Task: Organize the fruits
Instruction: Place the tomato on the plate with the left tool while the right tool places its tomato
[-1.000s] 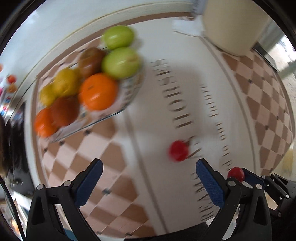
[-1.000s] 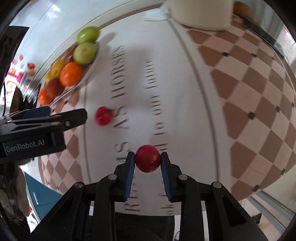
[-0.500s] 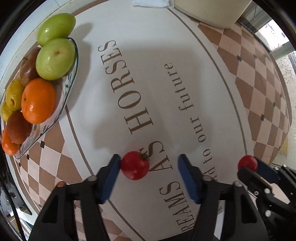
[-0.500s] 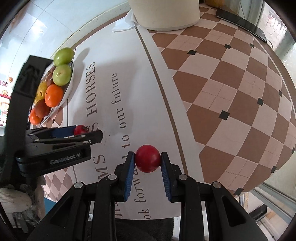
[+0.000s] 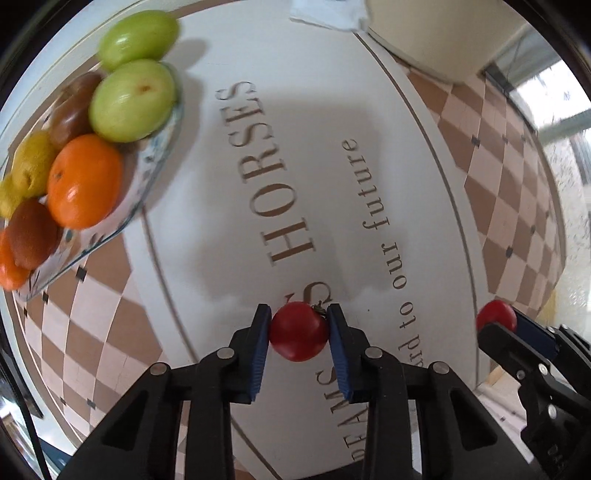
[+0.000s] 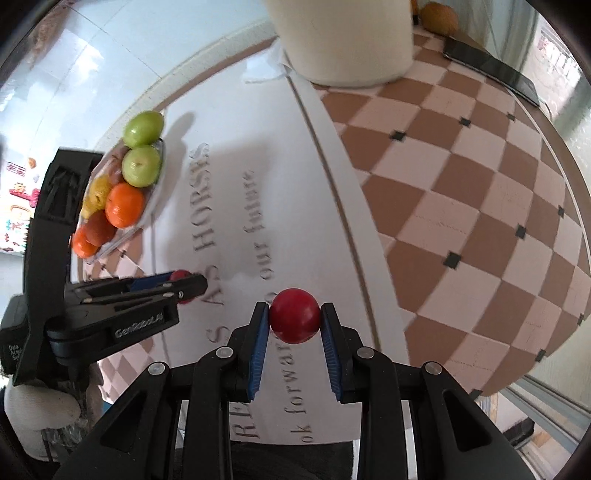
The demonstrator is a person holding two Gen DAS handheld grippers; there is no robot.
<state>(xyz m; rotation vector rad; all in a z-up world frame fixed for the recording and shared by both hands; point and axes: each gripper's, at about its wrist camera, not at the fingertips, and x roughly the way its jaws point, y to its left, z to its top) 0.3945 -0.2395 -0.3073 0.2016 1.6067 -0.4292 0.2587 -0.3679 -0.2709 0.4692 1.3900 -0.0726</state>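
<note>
Tablecloth (image 5: 229,206) reads "HORSES", "our future"; left tongs (image 6: 188,286) "GenRobot.AI".

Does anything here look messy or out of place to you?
One thing: the topmost green round fruit sits at the far tip of the heaped glass fruit plate, seemingly beyond its rim. Nothing looks spilled or damaged.

Red tomato (image 5: 298,331) (stem visible), red fruit (image 6: 294,315): each clamped between pads.
</note>
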